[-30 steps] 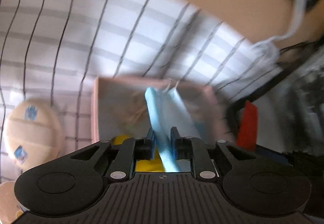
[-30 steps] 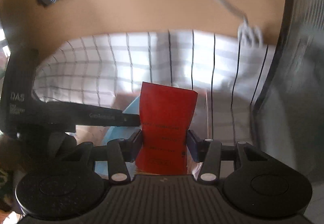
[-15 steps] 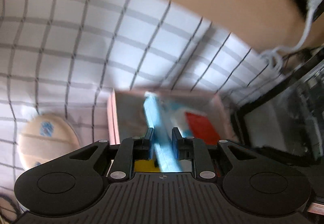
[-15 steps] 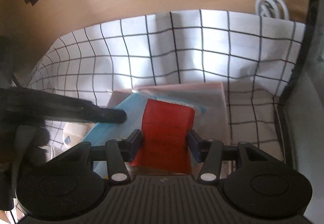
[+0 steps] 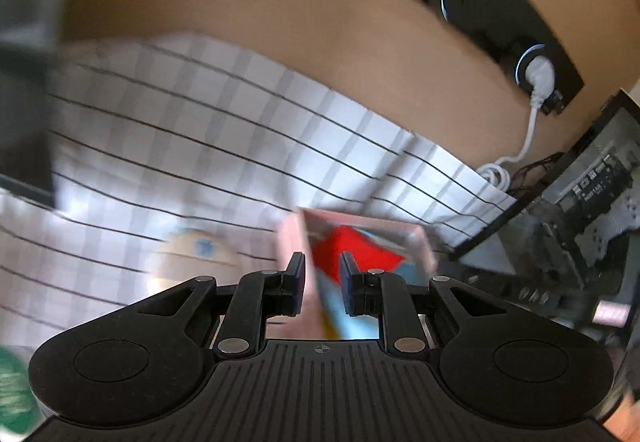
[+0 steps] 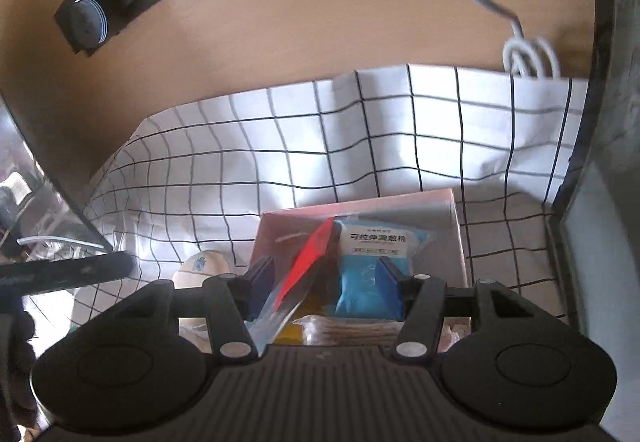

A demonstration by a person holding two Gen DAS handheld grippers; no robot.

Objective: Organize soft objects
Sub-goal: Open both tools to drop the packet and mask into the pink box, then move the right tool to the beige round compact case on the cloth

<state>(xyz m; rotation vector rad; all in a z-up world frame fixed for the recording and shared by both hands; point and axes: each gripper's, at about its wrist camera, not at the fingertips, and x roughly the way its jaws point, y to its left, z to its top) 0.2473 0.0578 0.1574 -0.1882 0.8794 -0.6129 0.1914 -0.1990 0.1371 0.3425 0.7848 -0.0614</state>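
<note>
A pink box [image 6: 456, 226] stands on the checked cloth [image 6: 360, 146]. In it a blue packet [image 6: 368, 274] stands upright beside a red packet [image 6: 308, 262]. My right gripper [image 6: 325, 270] hovers over the box and its jaws are opening. The red packet is tilted edge-on between them, leaning toward the left finger, and neither pad presses it. My left gripper [image 5: 322, 278] is raised and back from the box [image 5: 424, 242], its jaws a narrow gap with nothing in it. The red packet [image 5: 352, 250] shows through that gap. The left gripper's finger [image 6: 100, 270] appears far left in the right wrist view.
A round beige cushion [image 5: 196, 254] lies on the cloth left of the box. Yellow and beige packets [image 6: 352, 326] sit low in the box. A wooden panel with a socket and white cable [image 5: 536, 74] rises behind. Black metal equipment [image 5: 592, 202] stands at the right.
The left gripper let go of the blue packet, which now stands in the box, then rose and drew away to the left. The right jaws widened and the red packet tipped edge-on.
</note>
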